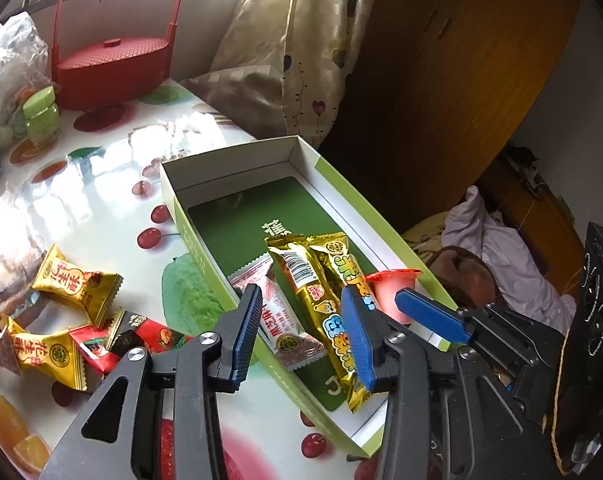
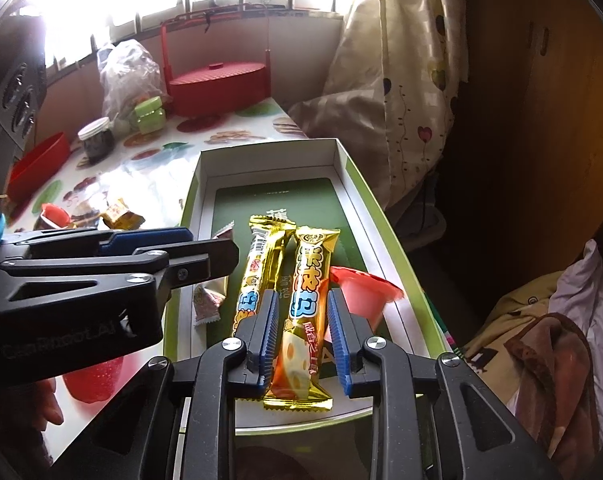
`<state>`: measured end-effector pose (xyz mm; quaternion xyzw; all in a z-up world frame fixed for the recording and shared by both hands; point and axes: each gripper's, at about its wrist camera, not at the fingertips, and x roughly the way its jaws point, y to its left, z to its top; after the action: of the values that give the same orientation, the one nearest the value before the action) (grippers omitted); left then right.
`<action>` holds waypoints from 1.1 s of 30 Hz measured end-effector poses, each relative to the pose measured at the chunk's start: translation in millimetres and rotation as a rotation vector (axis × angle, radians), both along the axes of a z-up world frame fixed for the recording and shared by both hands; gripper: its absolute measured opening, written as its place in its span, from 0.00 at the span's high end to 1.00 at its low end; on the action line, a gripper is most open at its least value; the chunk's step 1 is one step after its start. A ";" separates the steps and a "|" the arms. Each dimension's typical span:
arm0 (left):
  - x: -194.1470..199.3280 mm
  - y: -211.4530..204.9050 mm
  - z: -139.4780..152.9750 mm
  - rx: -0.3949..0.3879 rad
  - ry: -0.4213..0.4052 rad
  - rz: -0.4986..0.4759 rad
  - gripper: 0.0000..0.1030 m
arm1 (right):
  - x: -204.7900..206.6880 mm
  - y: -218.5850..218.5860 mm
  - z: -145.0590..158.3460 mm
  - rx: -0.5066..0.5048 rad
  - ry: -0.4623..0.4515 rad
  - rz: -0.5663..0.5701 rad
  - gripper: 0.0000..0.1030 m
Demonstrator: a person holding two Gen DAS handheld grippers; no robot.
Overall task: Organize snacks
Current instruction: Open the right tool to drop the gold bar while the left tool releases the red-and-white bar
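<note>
A green-sided open box (image 1: 237, 168) (image 2: 343, 160) holds two gold snack bars (image 1: 301, 280) (image 2: 261, 264), a white-and-red packet (image 1: 281, 320) and a pink jelly cup (image 1: 393, 292) (image 2: 361, 296). My right gripper (image 2: 299, 328) is open, its blue fingers either side of the right-hand gold bar (image 2: 305, 304), which lies on the box floor. My left gripper (image 1: 301, 332) is open and empty above the box's near left wall. It also shows in the right wrist view (image 2: 189, 248). Loose yellow and red candies (image 1: 77, 284) lie on the table left of the box.
The table has a glossy fruit-print cover (image 1: 101, 184). A red lidded basket (image 1: 109, 64), a green jar (image 1: 41, 120), a dark jar (image 2: 97, 140), a plastic bag (image 2: 129, 76) and a red bowl (image 2: 37, 164) stand at the back. A curtain (image 1: 301, 40) and a wooden wardrobe (image 1: 461, 80) are right.
</note>
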<state>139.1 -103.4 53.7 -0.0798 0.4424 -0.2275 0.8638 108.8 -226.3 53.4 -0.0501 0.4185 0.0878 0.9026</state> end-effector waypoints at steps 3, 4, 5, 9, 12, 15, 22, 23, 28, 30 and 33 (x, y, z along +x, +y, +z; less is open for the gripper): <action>-2.9 2.1 4.5 -0.004 -0.009 0.006 0.59 | -3.2 0.2 2.3 -0.006 -0.005 -0.007 0.75; -3.8 3.7 5.7 -0.006 -0.014 0.005 0.58 | -4.6 0.0 3.4 -0.008 -0.009 -0.009 0.74; -5.3 5.4 7.3 -0.004 -0.016 0.006 0.58 | -5.8 -0.1 4.4 -0.009 -0.013 -0.012 0.73; -12.2 10.6 14.7 0.003 -0.037 0.017 0.58 | -10.2 -0.6 7.4 -0.007 -0.019 -0.023 0.72; -18.5 15.5 20.5 0.014 -0.052 0.025 0.58 | -13.9 0.9 9.8 -0.002 -0.025 -0.026 0.72; -23.9 20.0 25.3 0.027 -0.061 0.035 0.58 | -16.7 2.7 12.3 0.003 -0.031 -0.023 0.71; -37.6 35.6 32.4 0.042 -0.086 0.065 0.58 | -23.2 8.4 18.3 0.022 -0.046 -0.017 0.68; -39.1 37.5 33.3 0.046 -0.091 0.068 0.58 | -24.1 9.6 19.3 0.028 -0.048 -0.014 0.68; -47.8 53.6 35.8 0.053 -0.103 0.096 0.58 | -27.6 20.4 23.6 0.051 -0.059 0.017 0.64; -49.4 60.8 35.8 0.051 -0.103 0.108 0.58 | -28.1 26.3 24.3 0.055 -0.060 0.030 0.63; -53.8 73.5 35.3 0.056 -0.104 0.138 0.58 | -28.6 35.2 24.0 0.064 -0.057 0.054 0.61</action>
<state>85.4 -29.9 89.0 -0.0737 0.3967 -0.1589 0.9011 80.2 -191.1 77.4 -0.0349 0.3882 0.1240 0.9125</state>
